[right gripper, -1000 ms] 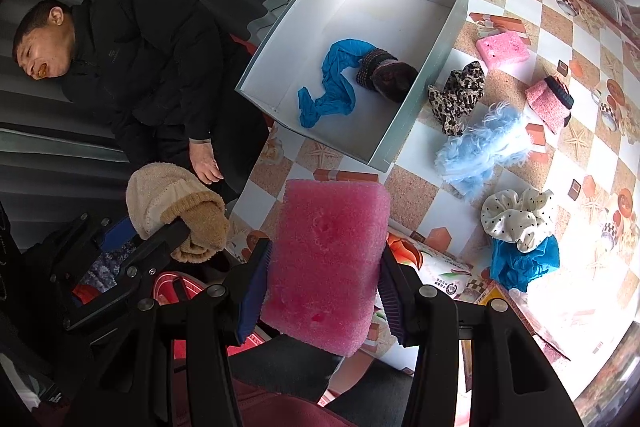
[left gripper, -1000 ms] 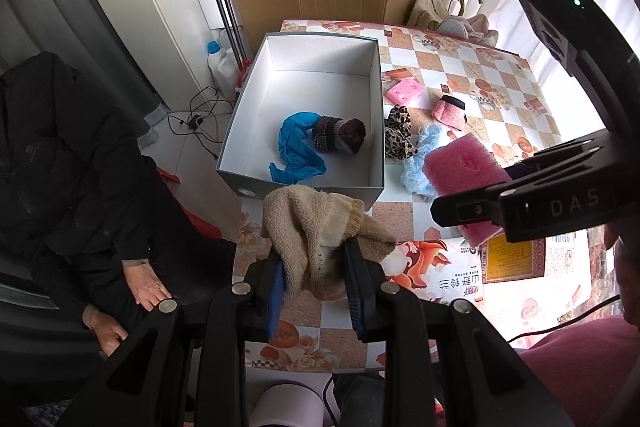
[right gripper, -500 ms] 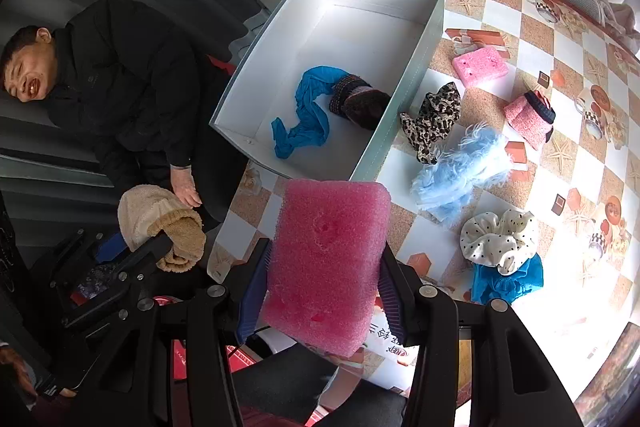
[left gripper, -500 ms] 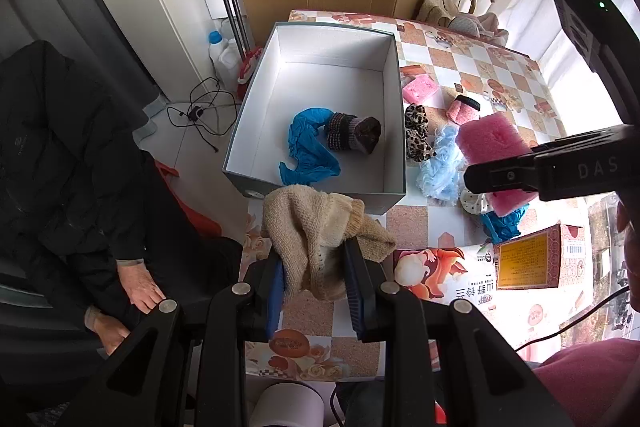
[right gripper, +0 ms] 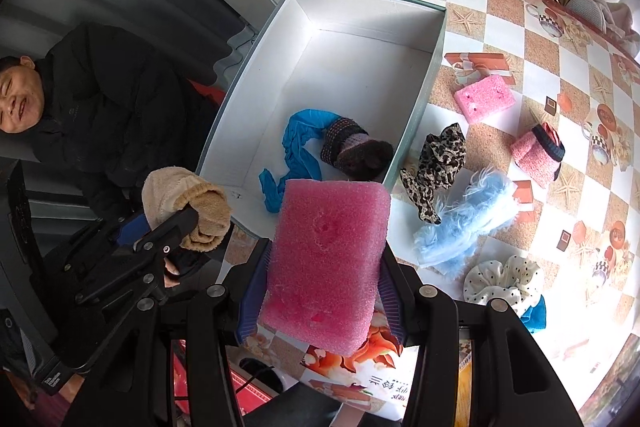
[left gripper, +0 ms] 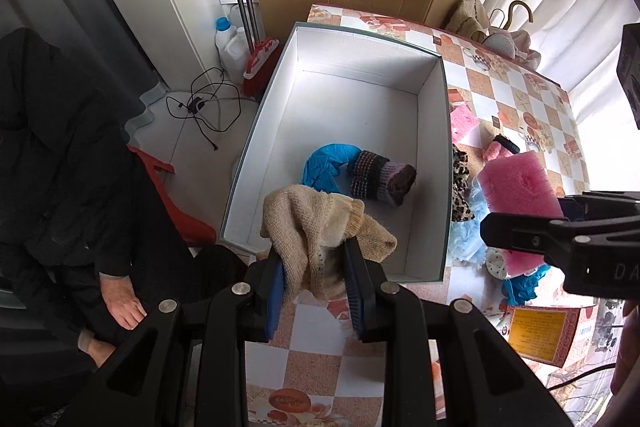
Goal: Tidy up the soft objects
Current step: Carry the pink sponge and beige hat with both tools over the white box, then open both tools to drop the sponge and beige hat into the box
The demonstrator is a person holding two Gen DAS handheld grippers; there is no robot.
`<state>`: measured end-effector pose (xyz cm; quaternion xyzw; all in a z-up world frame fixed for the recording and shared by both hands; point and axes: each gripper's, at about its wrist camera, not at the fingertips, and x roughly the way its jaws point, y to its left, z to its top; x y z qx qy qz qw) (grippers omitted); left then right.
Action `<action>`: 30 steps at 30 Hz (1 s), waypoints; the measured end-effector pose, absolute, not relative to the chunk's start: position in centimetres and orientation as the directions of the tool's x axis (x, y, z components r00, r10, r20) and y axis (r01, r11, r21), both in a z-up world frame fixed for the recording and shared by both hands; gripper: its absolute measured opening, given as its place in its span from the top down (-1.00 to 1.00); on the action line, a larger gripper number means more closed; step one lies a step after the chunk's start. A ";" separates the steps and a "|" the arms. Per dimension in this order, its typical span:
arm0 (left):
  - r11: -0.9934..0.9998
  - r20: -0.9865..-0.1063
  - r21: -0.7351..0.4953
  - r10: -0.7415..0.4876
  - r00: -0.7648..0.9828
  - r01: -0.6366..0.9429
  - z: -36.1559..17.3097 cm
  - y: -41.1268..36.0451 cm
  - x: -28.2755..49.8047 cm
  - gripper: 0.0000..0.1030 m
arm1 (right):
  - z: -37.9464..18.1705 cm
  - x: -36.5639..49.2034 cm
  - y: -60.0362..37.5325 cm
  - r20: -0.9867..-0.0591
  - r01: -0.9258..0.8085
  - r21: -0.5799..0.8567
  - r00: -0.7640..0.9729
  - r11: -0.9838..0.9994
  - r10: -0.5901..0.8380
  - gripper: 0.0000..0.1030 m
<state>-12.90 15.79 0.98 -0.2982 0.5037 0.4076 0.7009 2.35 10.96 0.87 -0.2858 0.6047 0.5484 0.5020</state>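
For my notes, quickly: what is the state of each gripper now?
Left gripper: shut on the beige hat.
Right gripper: shut on the pink sponge.

The white box (left gripper: pixel 432 131) lies open at frame center, its upper half bare, while a blue cloth (left gripper: pixel 326 167) and dark knit sock (left gripper: pixel 380 179) crowd the lower part. At right, the checkered table (right gripper: pixel 500 23) is scattered with soft items; its upper right squares are free.
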 end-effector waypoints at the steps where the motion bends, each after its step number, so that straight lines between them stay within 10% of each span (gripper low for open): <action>1: 0.486 -0.951 -0.005 0.268 0.155 -0.874 0.6 16.3 -12.7 0.42 | 0.8 2.3 11.4 -0.922 -0.898 0.371 -0.326 0.237 0.208 -0.01; 18: 0.471 -0.970 -0.004 0.211 0.118 -0.882 -2.6 19.3 -11.2 0.39 | -0.5 2.2 16.4 -0.931 -0.907 0.351 -0.310 0.234 0.194 -0.01; 20: 0.471 -0.968 -0.004 0.221 0.122 -0.882 -2.6 19.3 -11.1 0.28 | -0.5 2.3 16.7 -0.929 -0.905 0.356 -0.315 0.234 0.195 -0.01; 24: 0.470 -0.963 -0.016 0.230 0.140 -0.882 -2.3 19.3 -11.1 -0.60 | -0.4 2.4 17.1 -0.924 -0.900 0.370 -0.330 0.231 0.196 -0.10; 26: 0.469 -0.958 -0.016 0.245 0.147 -0.883 -2.0 19.3 -11.1 -0.64 | -0.2 2.6 17.1 -0.919 -0.895 0.379 -0.335 0.236 0.208 -0.64; 30: 0.443 -0.956 -0.071 0.224 0.187 -0.894 -2.0 19.5 -11.6 -1.00 | -0.1 3.3 17.0 -0.913 -0.877 0.397 -0.349 0.270 0.211 -0.67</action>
